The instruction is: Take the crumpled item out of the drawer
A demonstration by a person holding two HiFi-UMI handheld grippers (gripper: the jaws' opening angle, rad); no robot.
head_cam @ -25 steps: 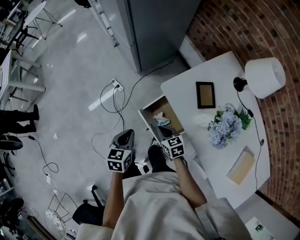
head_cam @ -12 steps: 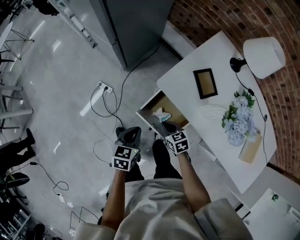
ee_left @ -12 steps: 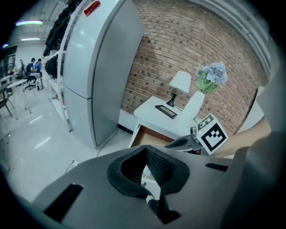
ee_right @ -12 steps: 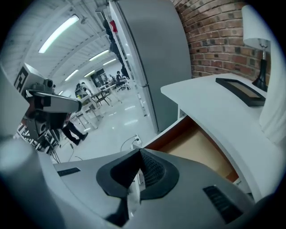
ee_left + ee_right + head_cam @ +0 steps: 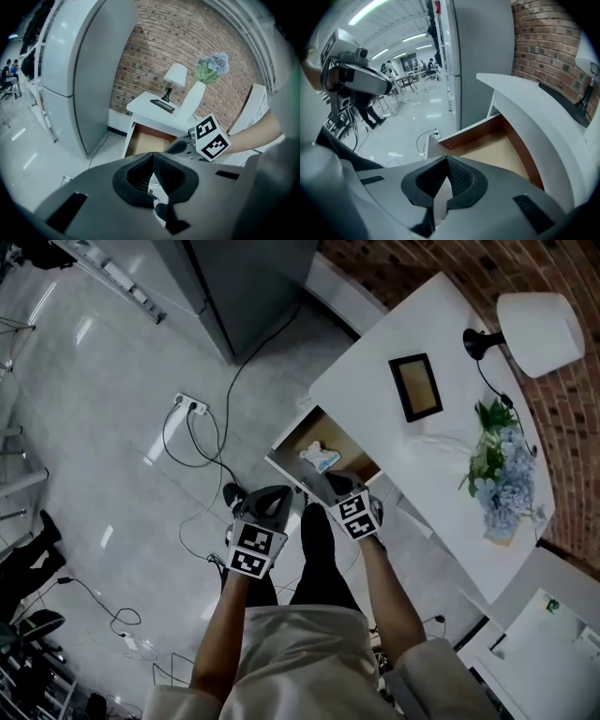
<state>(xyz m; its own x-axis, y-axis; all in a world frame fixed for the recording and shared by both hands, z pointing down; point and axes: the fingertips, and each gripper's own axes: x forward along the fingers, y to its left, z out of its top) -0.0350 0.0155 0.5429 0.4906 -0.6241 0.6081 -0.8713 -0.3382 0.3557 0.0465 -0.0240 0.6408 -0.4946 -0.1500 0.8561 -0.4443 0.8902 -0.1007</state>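
Note:
The white table's drawer stands pulled out, showing a tan floor. A pale, bluish crumpled item lies inside it. My right gripper hovers at the drawer's near front corner, shut and empty, a little short of the item. My left gripper hangs over the floor just left of the drawer front, its jaws also shut on nothing. The left gripper view looks past the left gripper at the drawer. Past the right gripper, the right gripper view shows the drawer but not the item.
On the white table are a picture frame, a lamp and a vase of flowers. A power strip with cables lies on the floor left of the drawer. A grey cabinet stands behind, against a brick wall.
The head view has swung, so the table sits higher in frame. Both grippers have edged toward the drawer front, the right one staying at its near corner. Both stay shut.

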